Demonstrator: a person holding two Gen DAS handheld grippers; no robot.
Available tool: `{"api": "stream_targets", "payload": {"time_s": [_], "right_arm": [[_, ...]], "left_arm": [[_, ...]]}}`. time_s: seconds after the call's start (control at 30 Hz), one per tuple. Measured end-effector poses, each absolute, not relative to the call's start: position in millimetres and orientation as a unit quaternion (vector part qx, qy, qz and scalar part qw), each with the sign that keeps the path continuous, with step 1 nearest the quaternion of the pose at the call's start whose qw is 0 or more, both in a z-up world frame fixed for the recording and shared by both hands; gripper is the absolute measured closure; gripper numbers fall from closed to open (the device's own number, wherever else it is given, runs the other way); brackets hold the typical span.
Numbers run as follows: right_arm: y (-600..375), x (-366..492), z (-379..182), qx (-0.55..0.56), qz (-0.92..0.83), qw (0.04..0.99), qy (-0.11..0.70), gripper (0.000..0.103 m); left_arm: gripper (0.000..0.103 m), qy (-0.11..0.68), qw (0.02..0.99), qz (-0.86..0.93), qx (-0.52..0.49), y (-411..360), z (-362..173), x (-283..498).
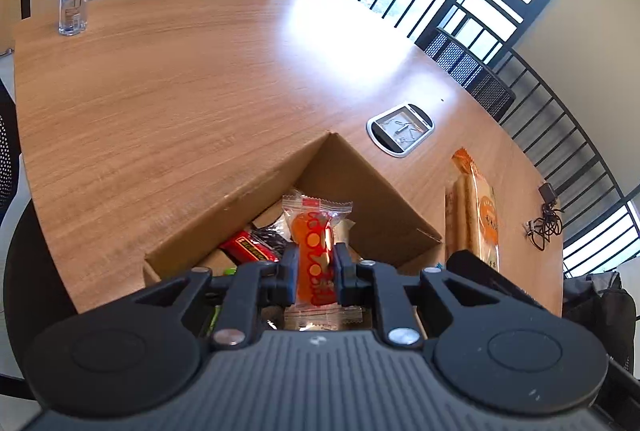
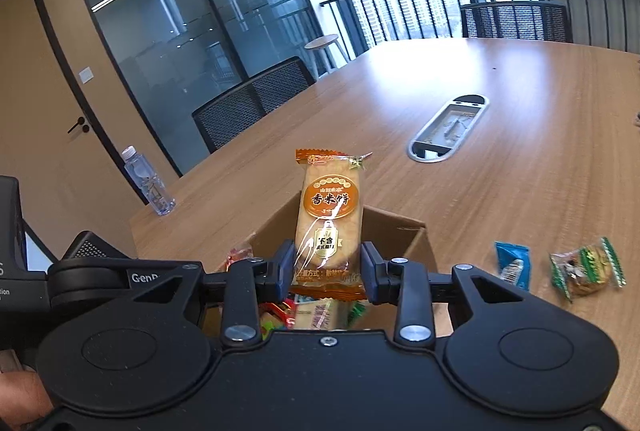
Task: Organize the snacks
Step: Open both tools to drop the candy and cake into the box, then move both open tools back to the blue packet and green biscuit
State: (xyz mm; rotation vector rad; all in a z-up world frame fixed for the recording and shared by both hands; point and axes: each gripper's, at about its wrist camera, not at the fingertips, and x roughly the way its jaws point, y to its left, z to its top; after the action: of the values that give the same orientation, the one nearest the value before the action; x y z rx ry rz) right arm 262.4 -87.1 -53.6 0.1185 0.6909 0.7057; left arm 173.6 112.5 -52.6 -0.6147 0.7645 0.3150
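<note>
Up close, left gripper clamps an orange jelly packet above the cardboard box. Right gripper brackets an upright rice cracker pack over the box; pad contact unclear. Box contents mostly hidden.

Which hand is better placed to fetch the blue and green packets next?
Right. The blue packet and green packet lie beside the box, nearest the right gripper; the left gripper sits farther.
</note>
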Motion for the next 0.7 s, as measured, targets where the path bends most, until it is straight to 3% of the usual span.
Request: {"api": "stream_targets", "payload": {"time_s": [0.03,0.07,0.13,0.2,0.27,0.5,0.7], "right_arm": [[-86,262,-54,0.049,0.335,0.880,0.332,0.044],[-87,260,-53,0.045,0.332,0.884,0.328,0.034],[-94,260,-51,0.045,0.330,0.885,0.327,0.035],[-104,263,-51,0.048,0.325,0.885,0.329,0.035],[-115,264,-49,0.047,0.317,0.888,0.328,0.035],[-153,266,-52,0.048,0.300,0.890,0.339,0.035],[-179,267,-57,0.057,0.276,0.897,0.340,0.035]], "left_arm": [[0.084,0.367,0.870,0.154,-0.291,114,-53,173],[0.083,0.366,0.870,0.155,-0.291,115,-52,174],[0.072,0.361,0.871,0.152,-0.297,118,-51,173],[0.047,0.360,0.872,0.156,-0.294,118,-49,174],[0.040,0.354,0.876,0.155,-0.289,116,-47,174],[0.028,0.350,0.883,0.141,-0.280,102,-43,180],[0.027,0.354,0.886,0.121,-0.275,83,-43,187]]}}
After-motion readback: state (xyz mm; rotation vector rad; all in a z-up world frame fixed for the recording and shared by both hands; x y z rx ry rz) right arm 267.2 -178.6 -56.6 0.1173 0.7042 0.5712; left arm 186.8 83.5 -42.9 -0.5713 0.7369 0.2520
